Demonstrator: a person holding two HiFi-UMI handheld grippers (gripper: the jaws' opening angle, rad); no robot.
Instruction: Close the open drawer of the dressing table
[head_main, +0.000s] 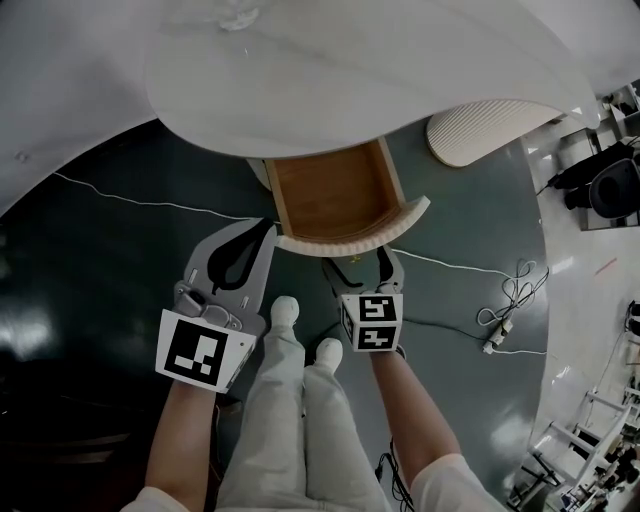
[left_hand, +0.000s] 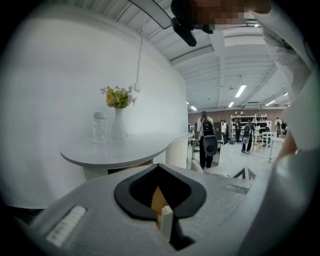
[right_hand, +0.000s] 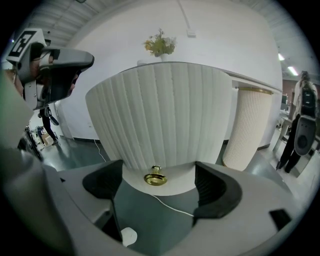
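Drawer (head_main: 338, 192): open, out from under table (head_main: 400, 70) | R gripper (head_main: 360, 270): jaws apart, I aim it at knob (right_hand: 155, 178) to push front in | L gripper (head_main: 268, 230): jaws together, empty, spare by front's L corner.

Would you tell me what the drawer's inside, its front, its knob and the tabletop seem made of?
Drawer inside: likely wood or veneer, matt warm brown.
Drawer front: cream, matt, vertically fluted; painted wood or board, unclear.
Knob: gold, shiny, probably brass-like metal.
Tabletop: white with faint grey veins, marble or imitation.
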